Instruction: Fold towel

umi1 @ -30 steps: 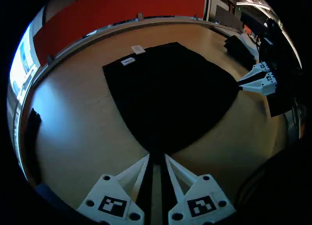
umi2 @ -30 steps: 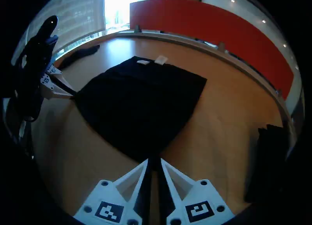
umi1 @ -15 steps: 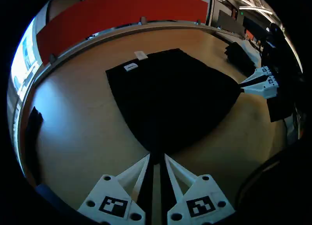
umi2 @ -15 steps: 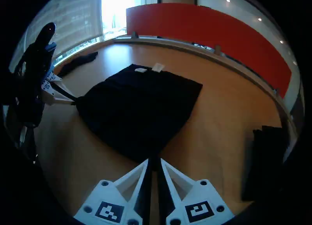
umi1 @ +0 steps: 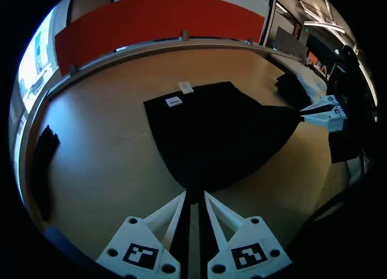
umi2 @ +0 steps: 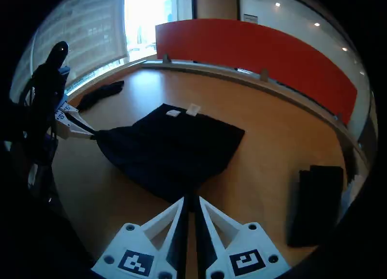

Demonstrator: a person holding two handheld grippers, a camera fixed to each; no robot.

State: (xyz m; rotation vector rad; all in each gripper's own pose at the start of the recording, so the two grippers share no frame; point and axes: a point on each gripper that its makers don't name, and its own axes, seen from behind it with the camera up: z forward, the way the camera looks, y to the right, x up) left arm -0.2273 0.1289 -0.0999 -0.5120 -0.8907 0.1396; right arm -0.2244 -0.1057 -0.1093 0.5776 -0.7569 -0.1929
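The black towel (umi1: 217,129) is seen spread on the wooden tabletop (umi1: 96,148), on the near side of the red panel (umi1: 155,22), w/ a wide strip of bare wood left btwn its far edge and the panel. Two white tags (umi1: 173,102) are carried at the towel corner closest to the panel. One corner away from the panel is pinched by the L gripper (umi1: 195,194), fingers drawn together on the cloth. The other such corner is clamped the same way by the R gripper (umi2: 191,199), w/ cloth seen running up btwn its fingers. The edge farthest from the panel is held up off the wood btwn the 2 grippers, and the fabric is seen to sag and crease there. The half toward the panel is laid flat. Open wood is left on both sides of the towel. A dark folded stack (umi2: 317,201) is set well apart from the towel, out from the panel's end on the R gripper's side. Another dark cloth (umi2: 101,91) is laid out from the panel's opposite end, below a bright window (umi2: 145,27) w/ blinds. The tabletop's far rim is lined by the panel, and ceiling lights are seen beyond it.
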